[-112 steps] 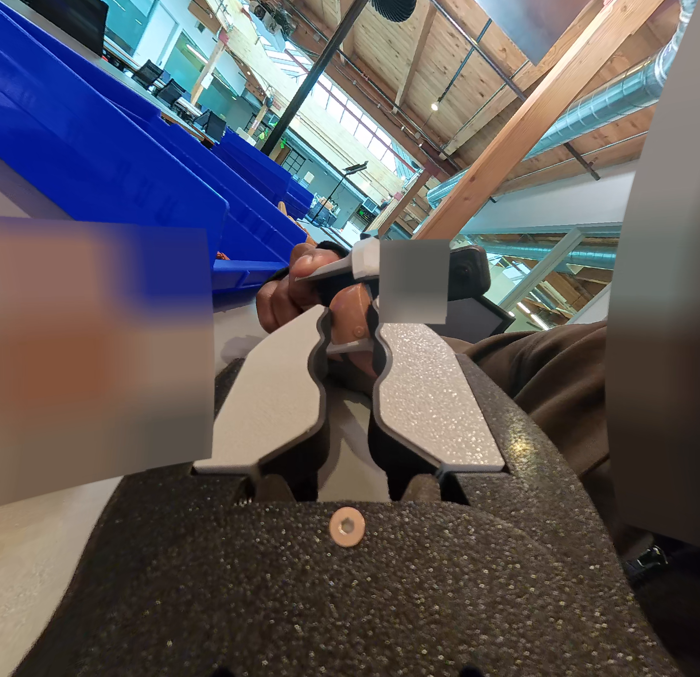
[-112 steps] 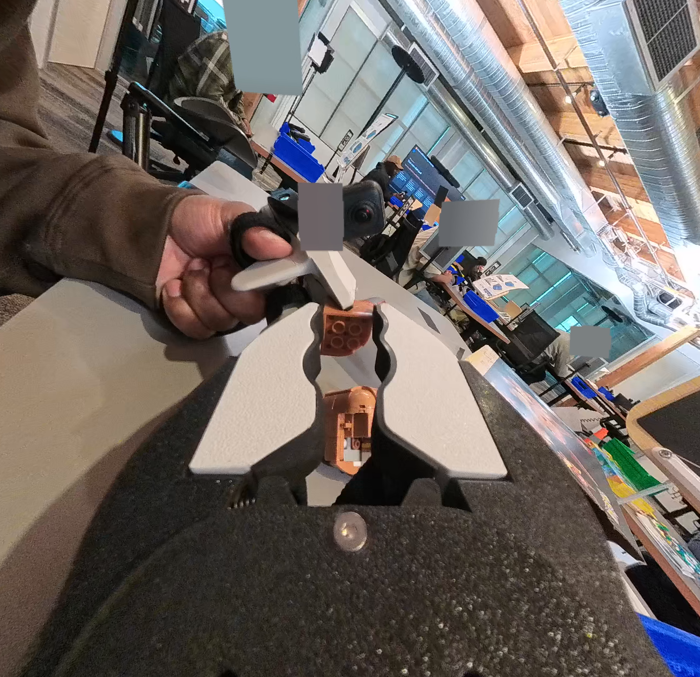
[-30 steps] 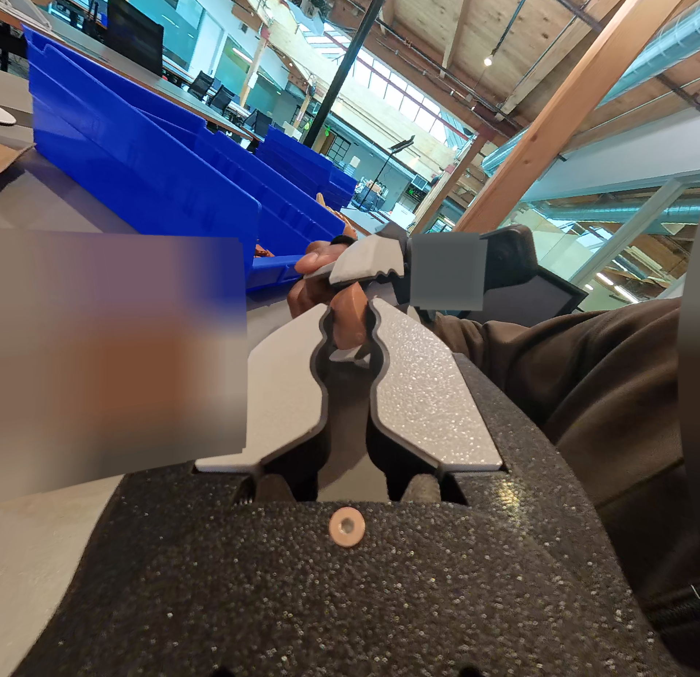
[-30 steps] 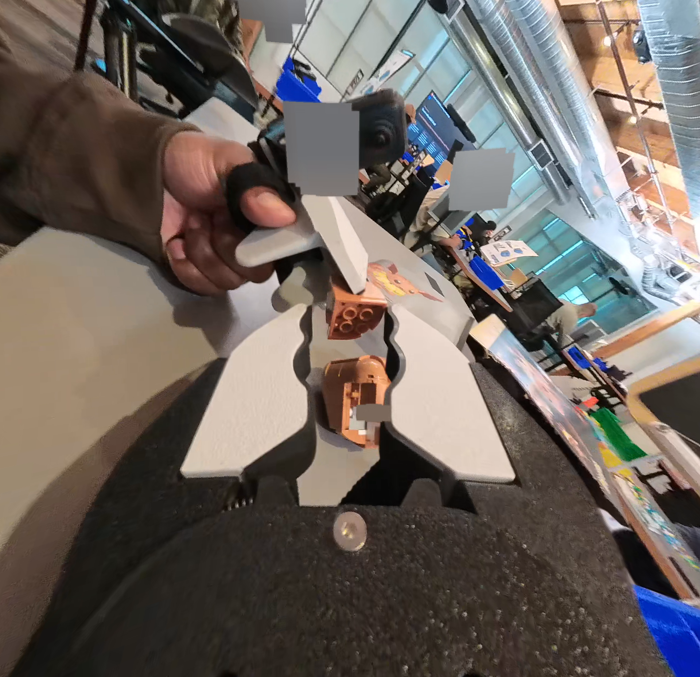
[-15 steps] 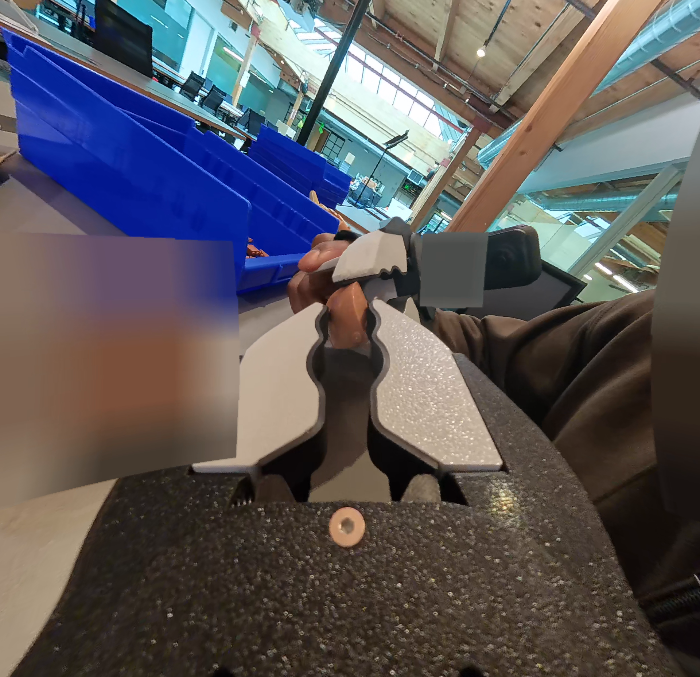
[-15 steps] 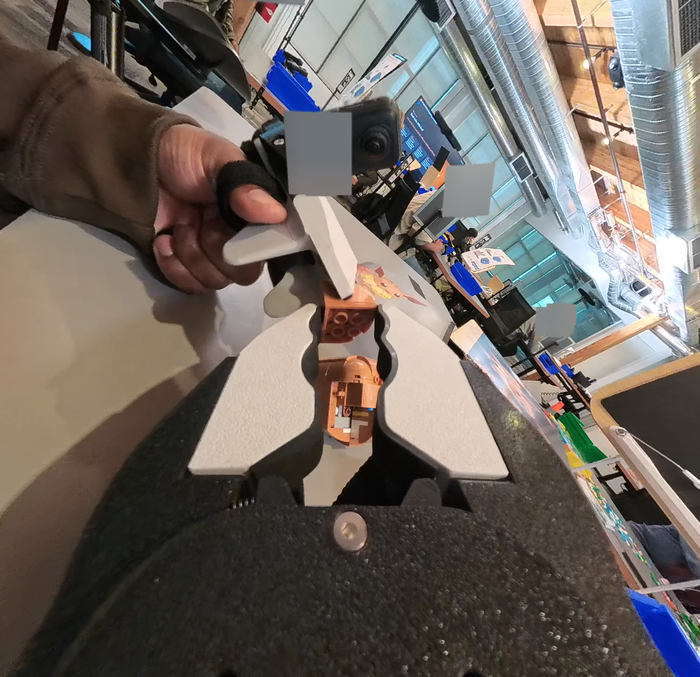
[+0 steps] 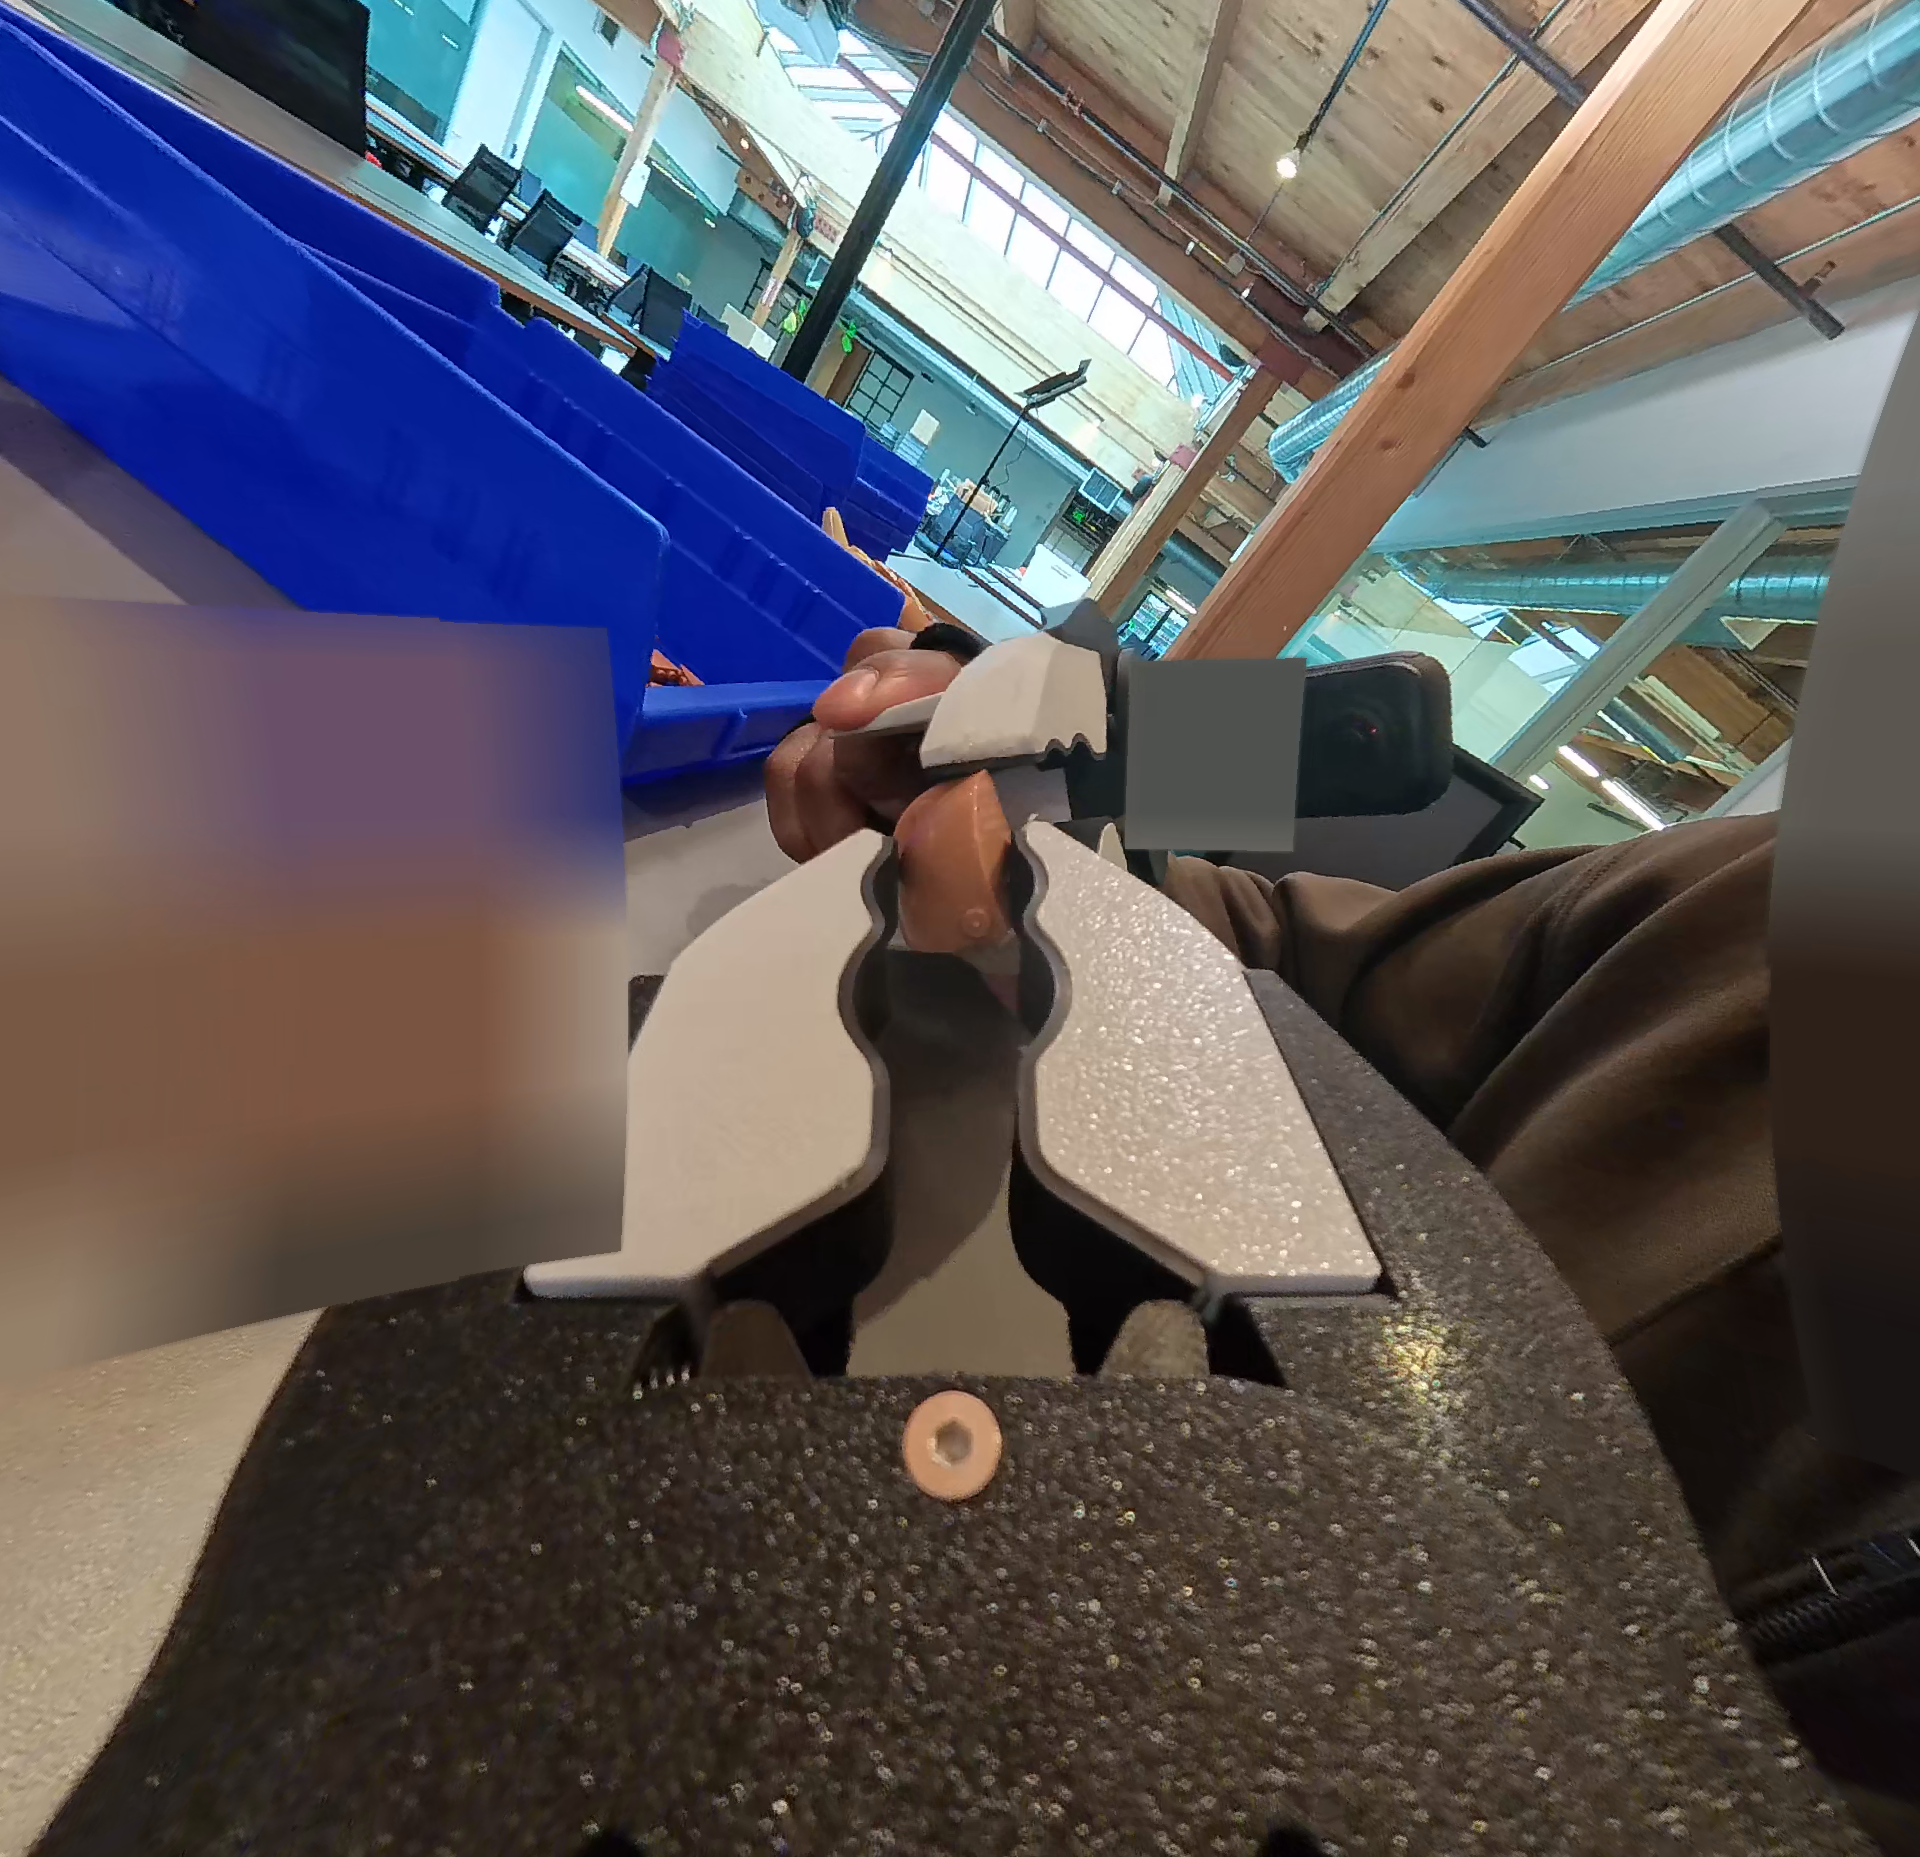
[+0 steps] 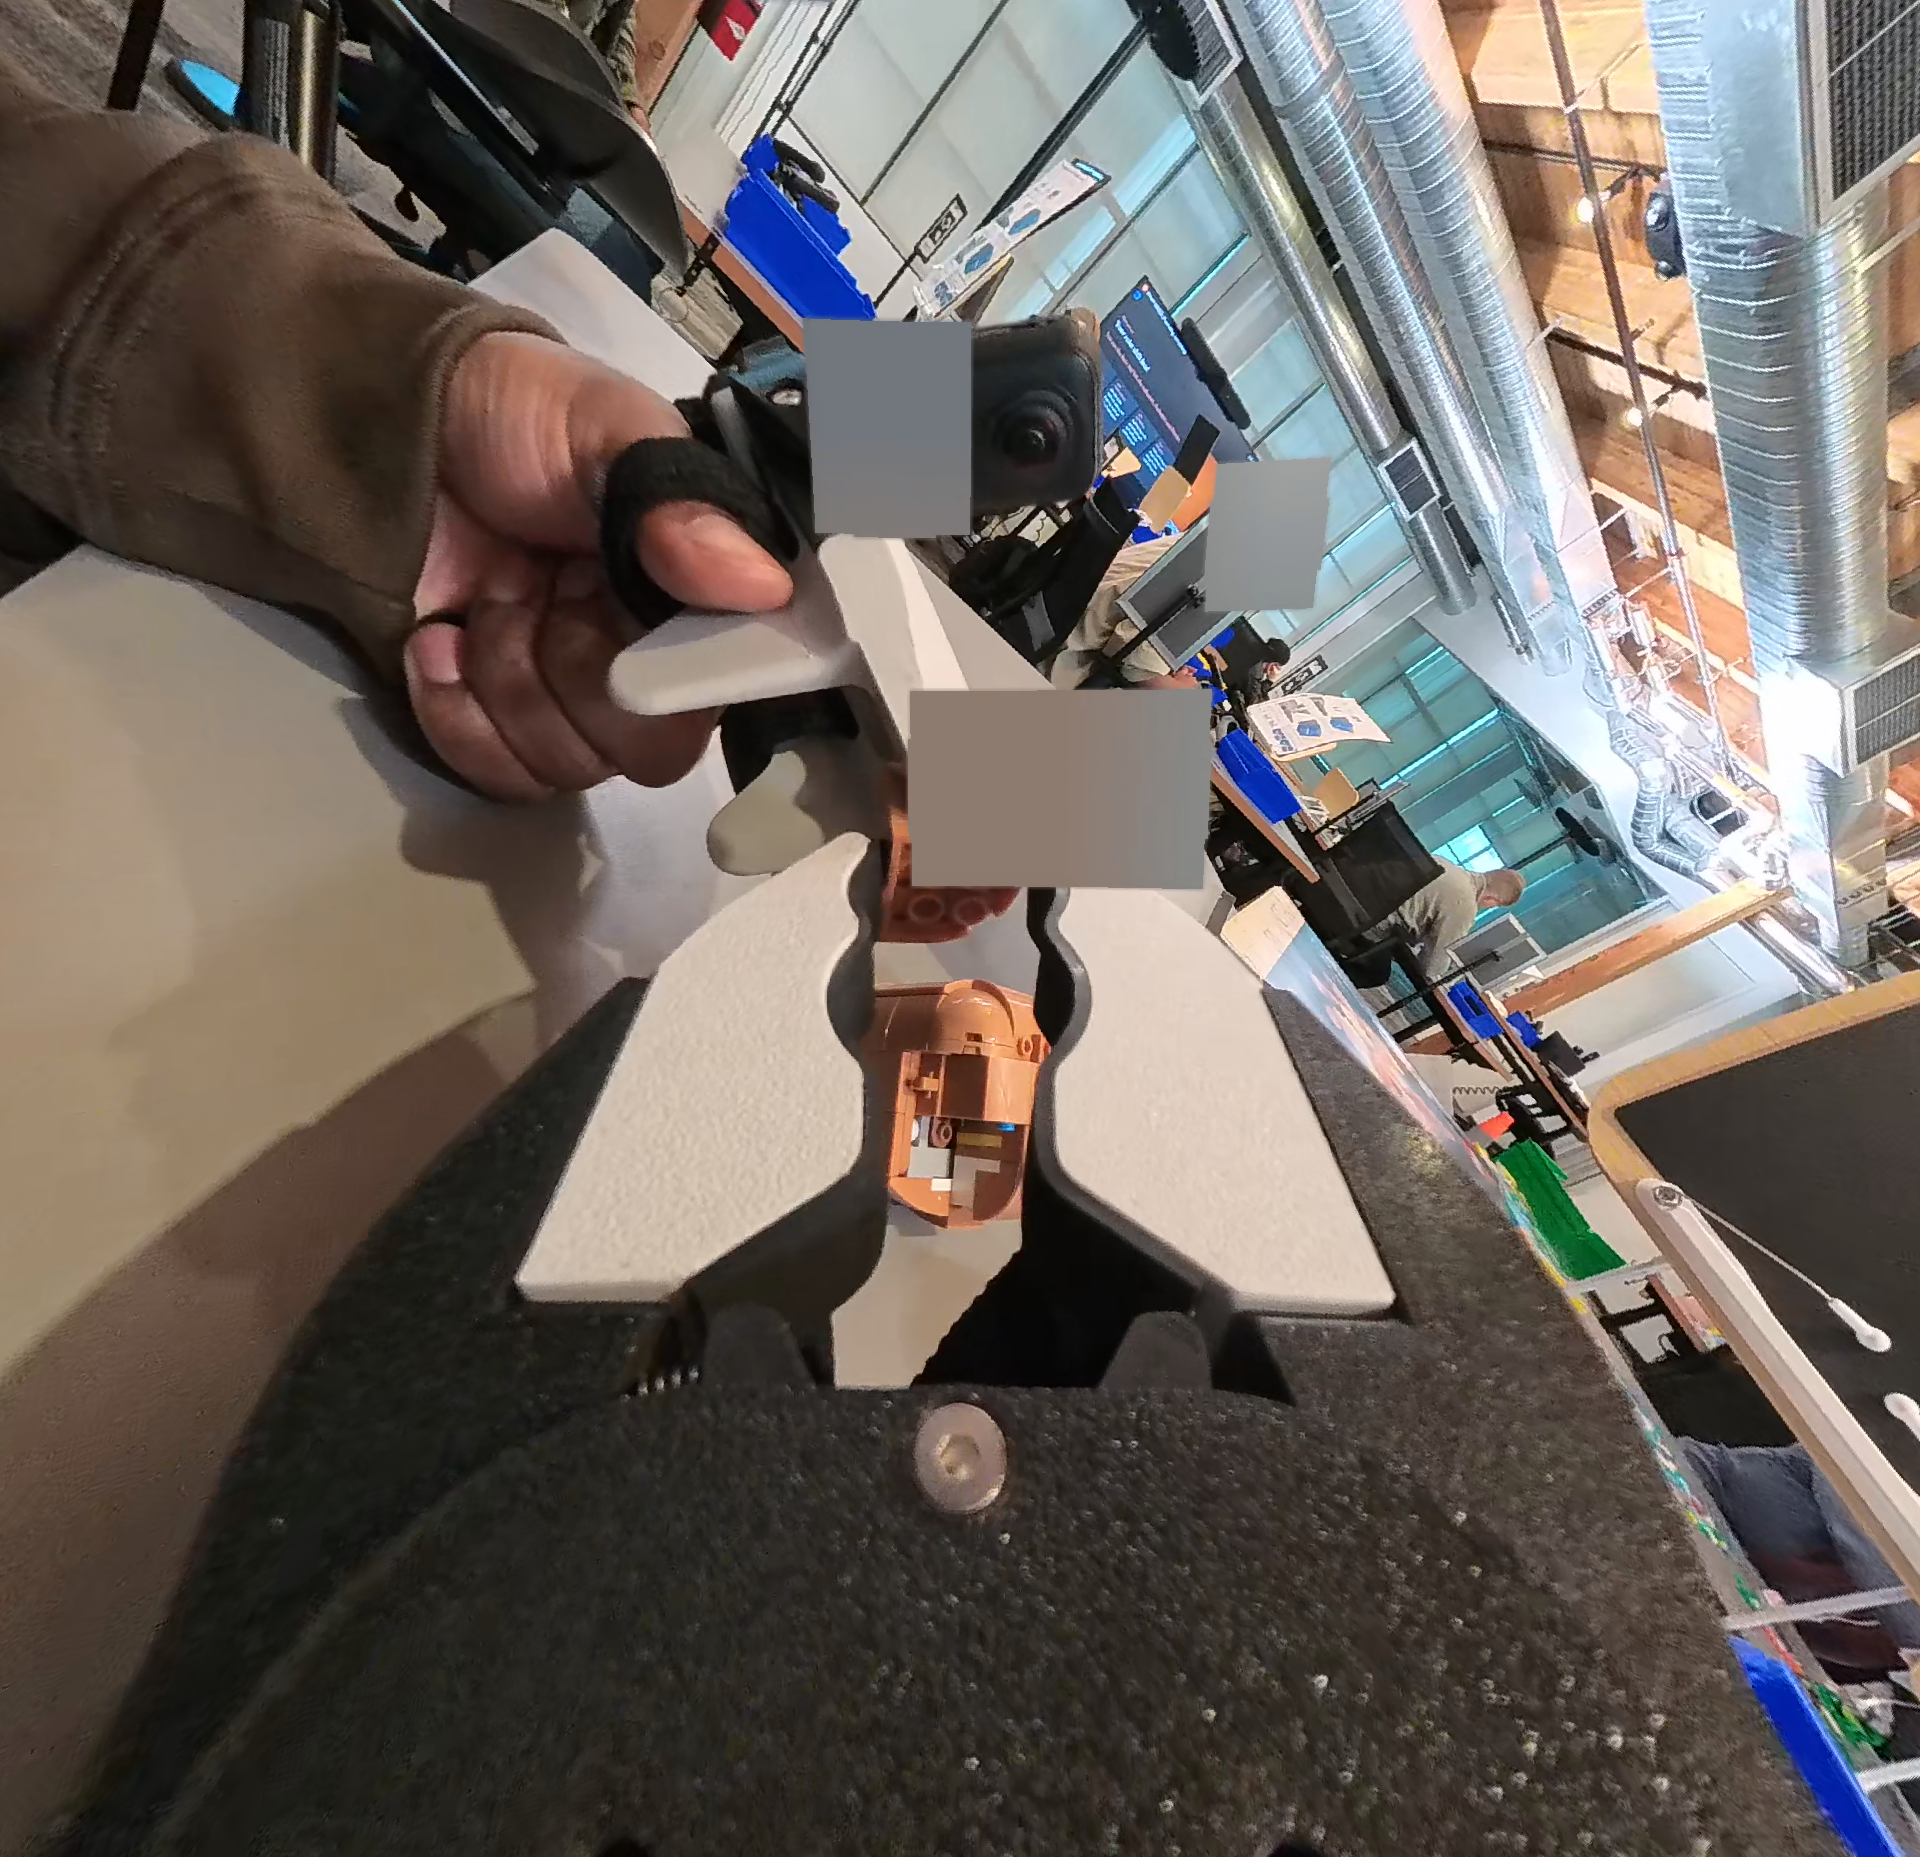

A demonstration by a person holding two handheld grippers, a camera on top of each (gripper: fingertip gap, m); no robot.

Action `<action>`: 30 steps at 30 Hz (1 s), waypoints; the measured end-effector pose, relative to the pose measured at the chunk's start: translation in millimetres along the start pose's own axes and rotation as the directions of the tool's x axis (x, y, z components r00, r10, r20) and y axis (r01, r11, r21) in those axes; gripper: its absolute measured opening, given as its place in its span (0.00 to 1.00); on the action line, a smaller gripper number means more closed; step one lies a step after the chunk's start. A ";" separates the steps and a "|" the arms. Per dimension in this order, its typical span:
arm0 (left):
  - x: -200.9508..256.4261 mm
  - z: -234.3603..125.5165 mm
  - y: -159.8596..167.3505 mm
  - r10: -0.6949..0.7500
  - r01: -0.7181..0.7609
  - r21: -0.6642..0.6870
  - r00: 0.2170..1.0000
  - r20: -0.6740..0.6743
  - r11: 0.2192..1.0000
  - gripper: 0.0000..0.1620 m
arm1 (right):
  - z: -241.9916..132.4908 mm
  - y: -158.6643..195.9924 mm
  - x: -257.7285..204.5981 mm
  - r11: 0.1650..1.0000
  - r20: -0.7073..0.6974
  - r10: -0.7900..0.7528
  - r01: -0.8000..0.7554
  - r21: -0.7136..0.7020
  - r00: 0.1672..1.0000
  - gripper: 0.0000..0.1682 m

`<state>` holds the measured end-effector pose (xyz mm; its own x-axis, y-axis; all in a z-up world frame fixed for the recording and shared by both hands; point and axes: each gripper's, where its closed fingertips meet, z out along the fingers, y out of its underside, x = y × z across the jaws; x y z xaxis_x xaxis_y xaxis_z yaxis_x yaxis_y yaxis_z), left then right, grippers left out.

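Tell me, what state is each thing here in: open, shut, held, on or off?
left gripper: shut on the brown brick.
right gripper: shut on the brown rounded build.
brown brick: held at the fingertips, off the table, studs facing the right gripper.
brown rounded build: held deep between the fingers, a gap showing between it and the brick.
blue bins: open-topped, insides mostly hidden.
wall screen: lit.

Your left claw (image 7: pixel 951 877) has pale grey speckled fingers (image 7: pixel 1164 1080) on a black grainy body, gripping an orange-brown rounded piece (image 7: pixel 951 872), with bright blue bins (image 7: pixel 416 477) at ten o'clock, while your right claw (image 8: pixel 951 934) frames an orange-brown brick build (image 8: pixel 951 1111) over the light grey surface (image 8: pixel 208 872).
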<state>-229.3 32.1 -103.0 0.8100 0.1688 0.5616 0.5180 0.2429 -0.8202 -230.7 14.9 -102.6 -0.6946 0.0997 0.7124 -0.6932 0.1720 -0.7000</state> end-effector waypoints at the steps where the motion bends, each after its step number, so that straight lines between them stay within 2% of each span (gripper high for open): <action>1: -0.1 0.0 0.1 -0.002 0.002 -0.001 1.000 -0.001 1.000 0.12 | 0.0 0.1 0.0 1.000 -0.001 -0.002 0.002 -0.001 1.000 0.15; 15: -1.4 -1.0 3.9 0.037 -0.037 -0.040 0.999 0.018 0.999 0.12 | 0.2 0.9 -2.8 1.000 0.010 -0.024 0.024 -0.008 1.000 0.16; 19: -3.1 -1.2 5.8 0.057 -0.055 -0.059 0.998 0.036 0.997 0.12 | -1.0 -1.6 -1.9 1.000 0.010 -0.026 0.026 -0.001 1.000 0.19; 23: -3.4 -0.3 8.4 0.075 -0.071 -0.079 0.996 0.044 0.994 0.12 | 0.9 1.8 -6.5 0.998 0.027 -0.054 0.055 -0.031 0.998 0.15; 30: 1.8 -1.8 7.1 0.047 -0.047 -0.073 0.999 -0.004 0.996 0.12 | -0.3 -4.9 -6.6 0.997 0.095 0.079 -0.080 0.011 0.992 0.15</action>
<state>-223.6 32.4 -108.0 0.8346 0.1761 0.5219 0.4978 0.1646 -0.8516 -222.6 13.7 -103.8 -0.7621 0.0198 0.6472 -0.6374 0.1527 -0.7552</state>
